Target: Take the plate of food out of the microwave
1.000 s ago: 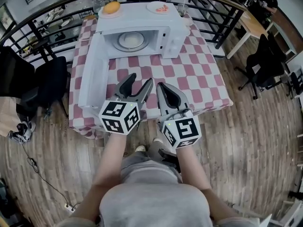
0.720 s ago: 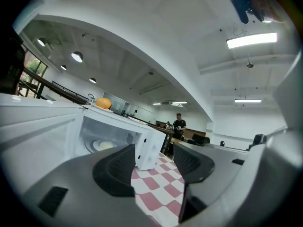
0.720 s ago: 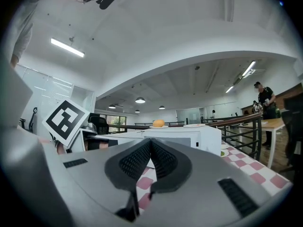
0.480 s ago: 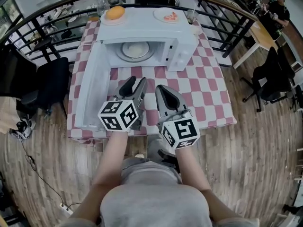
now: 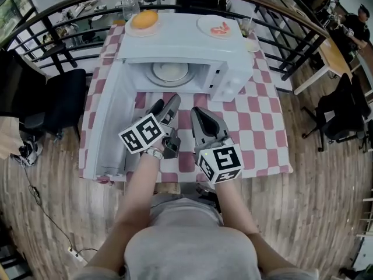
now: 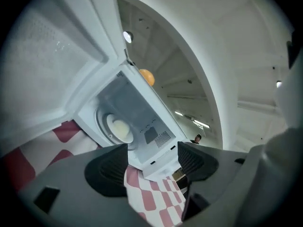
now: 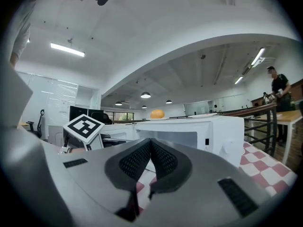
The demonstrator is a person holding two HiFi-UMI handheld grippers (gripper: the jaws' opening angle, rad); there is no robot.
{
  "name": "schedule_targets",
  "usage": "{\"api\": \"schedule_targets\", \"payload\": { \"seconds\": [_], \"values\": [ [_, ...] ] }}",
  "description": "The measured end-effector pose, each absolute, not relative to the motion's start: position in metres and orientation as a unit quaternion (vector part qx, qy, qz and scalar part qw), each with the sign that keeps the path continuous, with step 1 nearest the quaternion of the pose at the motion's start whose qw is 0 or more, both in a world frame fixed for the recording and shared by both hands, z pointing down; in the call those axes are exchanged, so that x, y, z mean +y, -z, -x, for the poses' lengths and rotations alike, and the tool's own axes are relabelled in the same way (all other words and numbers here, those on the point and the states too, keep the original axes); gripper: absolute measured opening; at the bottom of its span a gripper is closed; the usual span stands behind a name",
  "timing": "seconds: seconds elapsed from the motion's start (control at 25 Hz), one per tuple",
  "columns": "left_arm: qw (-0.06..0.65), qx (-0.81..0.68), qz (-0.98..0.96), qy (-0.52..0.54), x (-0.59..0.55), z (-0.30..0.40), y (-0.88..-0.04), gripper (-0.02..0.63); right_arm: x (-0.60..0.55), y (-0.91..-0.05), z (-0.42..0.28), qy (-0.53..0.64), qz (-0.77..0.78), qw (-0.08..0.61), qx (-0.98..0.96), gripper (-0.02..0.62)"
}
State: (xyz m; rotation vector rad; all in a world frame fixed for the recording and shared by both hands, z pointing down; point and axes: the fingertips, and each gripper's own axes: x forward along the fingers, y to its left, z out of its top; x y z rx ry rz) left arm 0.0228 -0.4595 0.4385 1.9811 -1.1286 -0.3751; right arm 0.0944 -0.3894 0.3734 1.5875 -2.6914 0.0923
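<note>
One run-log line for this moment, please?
microwave: open | plate: inside | left gripper: jaws just opened, empty | right gripper: shut, empty

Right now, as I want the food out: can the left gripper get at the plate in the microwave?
Probably yes: the door stands wide open, the left gripper has just been opening, nothing between its fingers, and the plate lies unblocked ahead.

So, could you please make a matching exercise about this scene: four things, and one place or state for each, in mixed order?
Things:
1. plate of food
2. microwave door
3. round orange food
4. right tool

Places or states:
A. swung open
B. jaws together, nothing held
C. inside the microwave
D. on top of the microwave

Pairs: 1-C, 2-A, 3-D, 4-B
</note>
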Motion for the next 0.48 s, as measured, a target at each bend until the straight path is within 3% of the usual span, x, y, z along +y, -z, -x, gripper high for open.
{"api": "schedule_targets", "payload": {
  "seconds": [0.48],
  "values": [
    [0.516, -0.492, -0.677, 0.182, -0.525, -0.019, -0.510, 0.290, -0.436, -0.409, -0.105, -0.067, -0.492, 0.038, -0.867, 0.025]
  ]
}}
